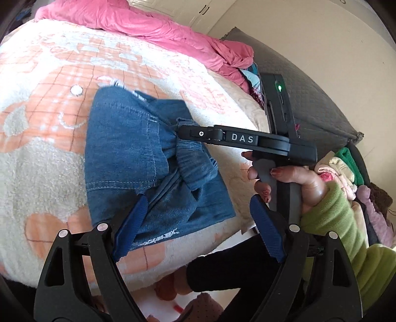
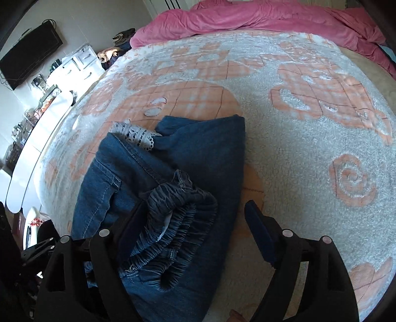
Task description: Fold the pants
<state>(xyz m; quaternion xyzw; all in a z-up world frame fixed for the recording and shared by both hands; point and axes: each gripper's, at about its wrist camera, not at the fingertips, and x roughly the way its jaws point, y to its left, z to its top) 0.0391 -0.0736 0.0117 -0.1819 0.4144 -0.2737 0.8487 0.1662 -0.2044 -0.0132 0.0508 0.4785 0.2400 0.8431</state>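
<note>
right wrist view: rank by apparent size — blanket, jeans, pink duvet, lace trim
1. Peach-and-white fleece blanket, fills most of the frame.
2. Jeans, though nearness to the camera inflates them.
3. Pink duvet, shrunk by distance at the far edge; order against the jeans unsure.
4. White lace trim, clearly smallest.

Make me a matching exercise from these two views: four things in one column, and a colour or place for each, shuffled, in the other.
Things:
1. jeans
2. duvet
3. sleeve
4. right gripper

Descriptions:
A. pink, bunched at the far end of the bed
B. green, on the arm behind the black handle
C. blue denim, folded on the peach and white blanket
D. black, fingertips at the gathered waistband

Pairs: 1-C, 2-A, 3-B, 4-D
</note>
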